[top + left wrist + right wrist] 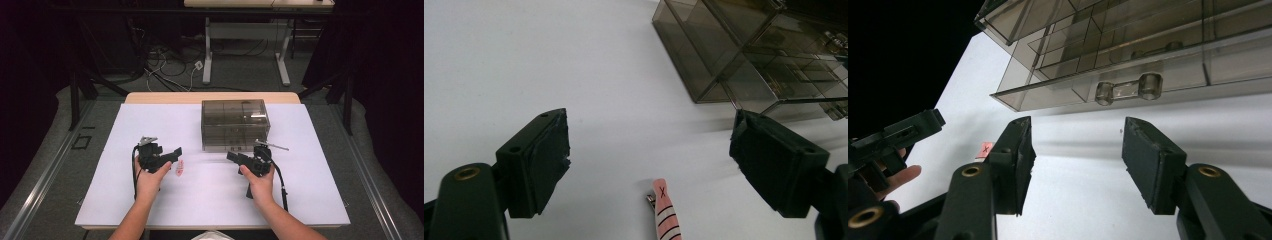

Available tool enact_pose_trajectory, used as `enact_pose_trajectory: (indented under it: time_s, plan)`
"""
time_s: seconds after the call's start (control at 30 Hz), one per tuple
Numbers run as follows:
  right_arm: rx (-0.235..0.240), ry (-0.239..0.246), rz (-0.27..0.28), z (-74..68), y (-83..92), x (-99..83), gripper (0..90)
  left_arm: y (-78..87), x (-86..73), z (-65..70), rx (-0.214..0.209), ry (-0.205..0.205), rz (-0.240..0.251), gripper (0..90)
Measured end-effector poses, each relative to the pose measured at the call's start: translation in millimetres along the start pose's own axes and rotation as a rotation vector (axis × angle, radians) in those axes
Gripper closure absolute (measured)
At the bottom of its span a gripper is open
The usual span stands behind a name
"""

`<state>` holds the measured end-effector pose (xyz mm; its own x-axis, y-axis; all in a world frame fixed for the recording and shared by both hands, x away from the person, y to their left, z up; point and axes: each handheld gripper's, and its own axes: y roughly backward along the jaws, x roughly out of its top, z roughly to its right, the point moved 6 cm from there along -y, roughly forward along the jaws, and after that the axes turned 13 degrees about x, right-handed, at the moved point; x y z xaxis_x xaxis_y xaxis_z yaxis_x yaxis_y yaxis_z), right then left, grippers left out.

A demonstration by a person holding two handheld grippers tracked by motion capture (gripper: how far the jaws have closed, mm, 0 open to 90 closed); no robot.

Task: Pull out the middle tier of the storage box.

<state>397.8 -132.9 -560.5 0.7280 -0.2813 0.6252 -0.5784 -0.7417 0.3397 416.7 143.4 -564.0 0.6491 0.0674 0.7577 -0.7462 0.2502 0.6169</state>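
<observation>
A smoky see-through drawer box stands on the white table, right of the middle. On the sheet just right of my left gripper lies a small pink clip with black stripes and an X. The left gripper view has that clip low between my left gripper's wide-apart jaws, untouched. My right gripper is held in front of the box. Its own view shows my right gripper open and empty, facing the drawer handle a short way off. The pink clip peeks out beside its left jaw.
The box has several compartments behind its tinted walls. Bare white surface lies around both hands. Beyond the table's far edge there are a desk frame and loose cables on the floor, with dark curtains at both sides.
</observation>
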Motion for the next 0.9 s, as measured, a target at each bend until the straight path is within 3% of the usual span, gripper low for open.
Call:
enact_pose_trajectory:
  time_s: [0.23, 0.43, 0.47, 0.53, 0.57, 0.63, 0.9]
  plan:
    - [-0.03, 0.044, 0.012, -0.7, 4.4, 4.5, 43.0, 0.2, 0.0, -0.4, 0.0, 0.0, -0.001, 16.5]
    - [-0.058, 0.133, -0.02, -5.7, 5.4, 9.8, 38.8, 0.3, -0.1, -0.7, -0.001, 0.001, -0.002, 16.5]
    - [-0.079, 0.174, -0.023, -7.5, 4.9, 13.2, 37.4, 0.3, -0.2, -0.8, -0.001, 0.003, -0.003, 16.5]
    - [-0.076, 0.176, -0.036, -9.1, 5.0, 13.7, 37.2, 0.2, -0.3, -0.8, -0.001, 0.003, -0.004, 16.5]
    - [-0.09, 0.21, -0.048, -10.7, 4.1, 16.6, 37.0, 0.2, -0.5, -0.8, -0.002, 0.003, -0.005, 16.5]
    - [-0.104, 0.233, -0.048, -12.5, 3.0, 18.7, 36.7, 0.2, -0.5, -0.8, -0.002, 0.002, -0.006, 16.5]
    - [-0.127, 0.284, -0.071, -18.5, 2.2, 27.5, 36.4, 0.7, -0.5, -1.7, -0.001, 0.008, -0.004, 16.5]
